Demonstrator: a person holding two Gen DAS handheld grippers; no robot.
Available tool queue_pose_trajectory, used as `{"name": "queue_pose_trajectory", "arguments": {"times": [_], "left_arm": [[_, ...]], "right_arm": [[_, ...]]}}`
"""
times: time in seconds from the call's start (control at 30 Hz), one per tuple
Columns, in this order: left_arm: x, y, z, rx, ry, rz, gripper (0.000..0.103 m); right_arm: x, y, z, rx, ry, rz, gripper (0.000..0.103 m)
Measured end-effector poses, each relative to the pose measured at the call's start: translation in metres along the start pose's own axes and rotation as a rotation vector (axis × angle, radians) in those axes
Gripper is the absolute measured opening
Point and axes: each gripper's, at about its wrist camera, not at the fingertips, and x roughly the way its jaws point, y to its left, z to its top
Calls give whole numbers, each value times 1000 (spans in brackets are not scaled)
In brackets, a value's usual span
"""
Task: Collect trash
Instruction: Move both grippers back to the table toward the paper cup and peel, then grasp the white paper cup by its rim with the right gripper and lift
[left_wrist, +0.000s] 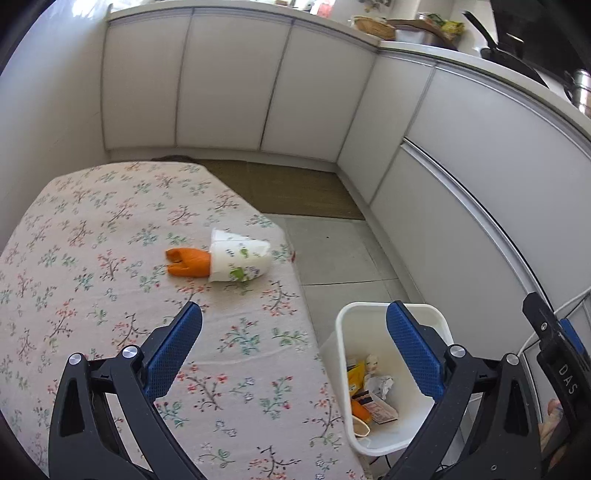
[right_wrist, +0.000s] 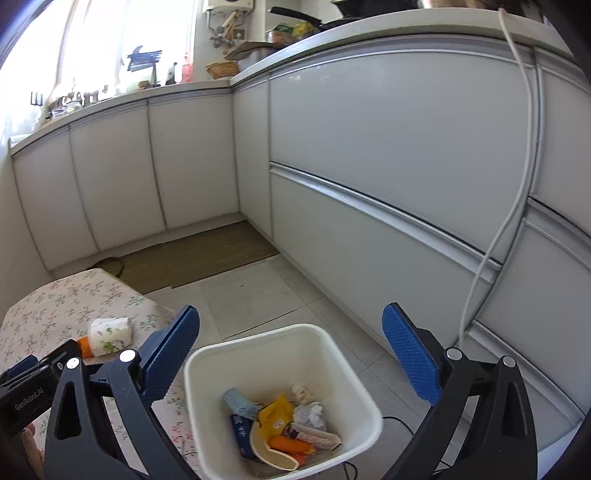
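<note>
Hovering: left gripper (left_wrist: 294, 321) hangs over the near edge of the floral-cloth tabletop (left_wrist: 92, 240), its blue-padded fingers (left_wrist: 177, 350) spread wide with nothing between them.
Right side: right gripper (right_wrist: 290, 325) sits above the white square plastic bin (right_wrist: 364, 391) on the tiled floor – fingers wide apart too, empty.
Trash left: a white paper cup with green print (left_wrist: 240, 260), tipped on its side on the tabletop, with an orange crumpled wrapper (left_wrist: 186, 261) poking from its mouth – both well ahead of the left fingers, near the tabletop's right edge.
Bin contents: yellow packet, crumpled paper, an orange piece and cartons already lie at the bottom.
Progress: by my read, nearly done – the cup and wrapper look like the last items in sight.
Risk one: the cup is light and round – a glancing finger could roll it off the edge onto the floor.
Risk two: squeeze the cup alone and the wrapper may slip out and stay behind.
Risk three: the bin stands just beside the tabletop; a careless release could miss its rim.
</note>
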Motion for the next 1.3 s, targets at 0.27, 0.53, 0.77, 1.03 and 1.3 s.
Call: {"name": "queue_pose_trajectory", "arguments": {"times": [0.27, 0.53, 0.77, 1.03, 1.3], "left_arm": [[-25, 91, 6, -169, 20, 136, 96], [-73, 177, 2, -361, 17, 169, 96], [-94, 214, -7, -403, 15, 197, 96], [-85, 236, -24, -440, 82, 195, 96], [-74, 243, -27, -434, 112, 201, 96]], "right_arm": [[7, 98, -12, -97, 47, 170, 96], [47, 199, -33, -223, 261, 344, 96], [124, 232, -43, -10, 559, 490, 96], [196, 216, -75, 528, 813, 499, 96], [221, 224, -79, 657, 816, 447, 94]]}}
